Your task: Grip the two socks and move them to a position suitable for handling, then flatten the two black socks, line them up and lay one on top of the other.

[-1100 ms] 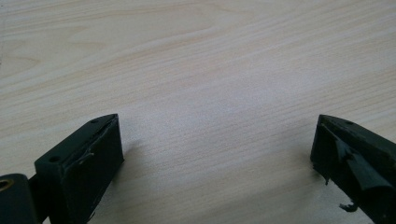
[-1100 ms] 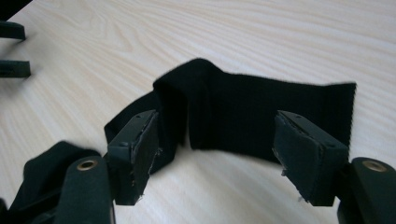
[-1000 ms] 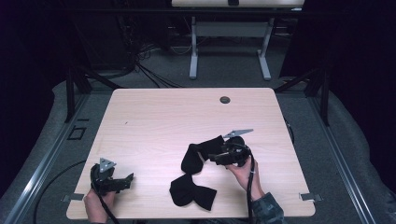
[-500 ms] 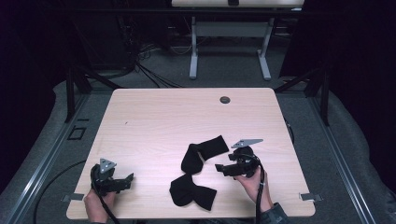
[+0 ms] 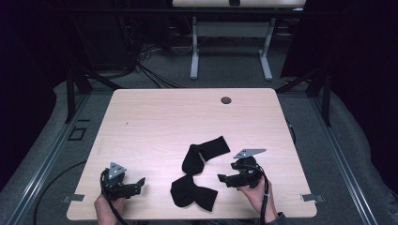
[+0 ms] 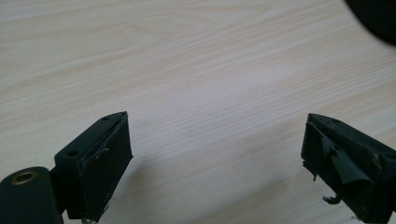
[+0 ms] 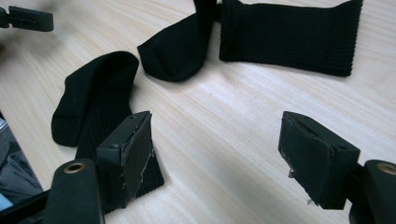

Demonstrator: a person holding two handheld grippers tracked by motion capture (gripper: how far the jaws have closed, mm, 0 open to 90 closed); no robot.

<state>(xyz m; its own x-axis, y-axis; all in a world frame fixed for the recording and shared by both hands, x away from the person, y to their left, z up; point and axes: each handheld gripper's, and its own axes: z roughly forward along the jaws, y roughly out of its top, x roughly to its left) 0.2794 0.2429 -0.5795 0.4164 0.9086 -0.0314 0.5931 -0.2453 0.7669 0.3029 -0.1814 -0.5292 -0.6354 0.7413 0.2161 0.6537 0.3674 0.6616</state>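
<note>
My right gripper [image 5: 224, 178] hangs low over the table [image 5: 155, 122] near its front edge, fingers [image 7: 133, 154] standing apart with nothing but bare wood between them. Just left of it lies the nearer black sock [image 5: 193, 192], folded flat, one end reaching under my left-hand finger in the right gripper view [image 7: 93, 107]. The farther black sock [image 5: 202, 153] lies bent just behind it, its ribbed cuff [image 7: 289, 35] spread flat, the two socks near each other but whether they touch I cannot tell. My left gripper [image 5: 136, 183] sits well apart at the table's front left, its fingers [image 6: 100, 161] spread apart and empty, having just been closing slightly.
</note>
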